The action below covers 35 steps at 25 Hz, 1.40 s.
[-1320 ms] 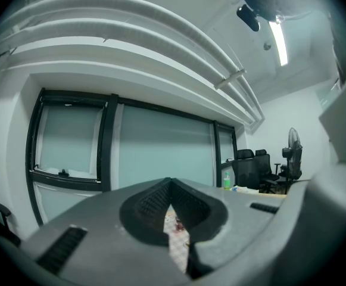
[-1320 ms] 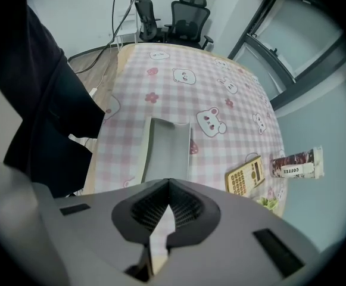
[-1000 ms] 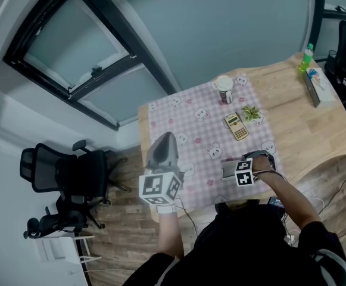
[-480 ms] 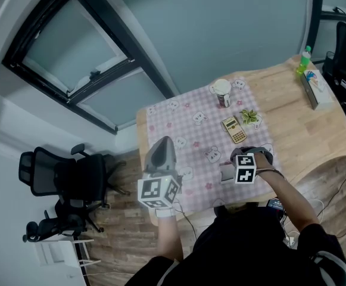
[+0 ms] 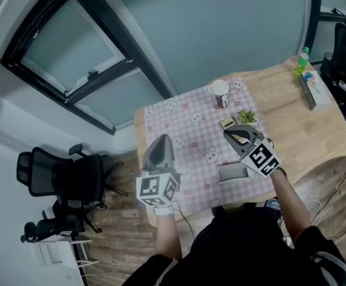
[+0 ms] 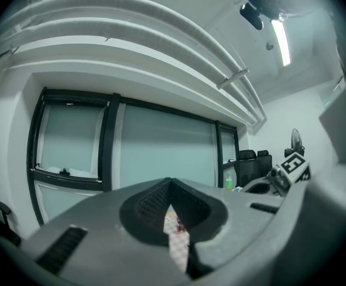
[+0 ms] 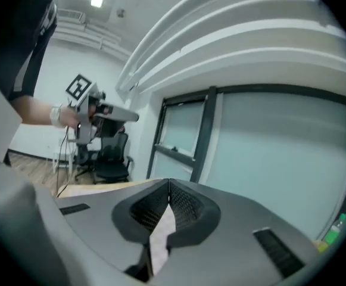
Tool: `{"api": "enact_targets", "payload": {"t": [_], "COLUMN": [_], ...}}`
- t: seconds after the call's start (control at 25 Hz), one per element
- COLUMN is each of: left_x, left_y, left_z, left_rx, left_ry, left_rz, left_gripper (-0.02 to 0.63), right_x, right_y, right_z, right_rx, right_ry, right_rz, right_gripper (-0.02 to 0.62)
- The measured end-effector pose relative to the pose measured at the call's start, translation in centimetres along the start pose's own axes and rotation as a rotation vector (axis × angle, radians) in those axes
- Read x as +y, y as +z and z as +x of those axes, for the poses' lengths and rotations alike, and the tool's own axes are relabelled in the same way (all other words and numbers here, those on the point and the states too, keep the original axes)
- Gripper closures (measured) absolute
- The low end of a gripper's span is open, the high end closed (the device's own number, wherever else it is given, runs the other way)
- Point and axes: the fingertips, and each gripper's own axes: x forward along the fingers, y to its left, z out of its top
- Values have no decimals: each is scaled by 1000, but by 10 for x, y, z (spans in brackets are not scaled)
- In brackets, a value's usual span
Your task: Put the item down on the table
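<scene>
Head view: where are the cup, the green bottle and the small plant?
cup (image 5: 218,88): head view, on its white lid.
green bottle (image 5: 302,62): head view, on its body.
small plant (image 5: 246,117): head view, on its leaves.

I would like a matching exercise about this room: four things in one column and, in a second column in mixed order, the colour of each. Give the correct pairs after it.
Things
1. bottle
2. cup
3. chair
4. cloth

Colours
A. black
B. pink checks
C. green
D. mostly white

Pairs: 1-C, 2-D, 3-A, 4-B
</scene>
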Motion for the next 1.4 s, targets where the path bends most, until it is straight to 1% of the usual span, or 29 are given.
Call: {"api": "enact_targets", "payload": {"t": [0.16, 0.32, 0.4, 0.44, 0.64, 0.72, 1.12, 1.28, 1.4], "left_x": [-2, 5, 7, 8, 9, 8, 11, 12, 12], "left_y": [-3, -4, -5, -6, -8, -8, -7, -8, -8], "left_z": [3, 3, 3, 3, 3, 2, -3, -4, -4], "left_rx": [5, 8, 10, 10, 19, 22, 21, 24, 24], "left_ry": [-3, 6, 11, 13, 17, 17, 29, 34, 38], "left_rz": [2, -6, -8, -9, -11, -11, -19, -21, -18], "left_gripper": [607, 607, 607, 607, 607, 607, 607, 607, 607], "right_x": [-41, -82, -92, -95, -91, -89, -88, -86, -87], "right_y": [23, 32, 31, 29, 18, 16, 25, 24, 21], "right_z": [-33, -77, -93, -97, -95, -93, -95, -96, -98], "right_rx": [-172, -330, -353, -345, -240, -216, -262, -264, -255], "right_ry": [-193, -433, -513, -532, -553, -552, -545, -530, -537], "right_rz": [110, 268, 292, 287, 205, 185, 219, 231, 228], "right_gripper": [577, 577, 577, 577, 577, 577, 577, 577, 577]}}
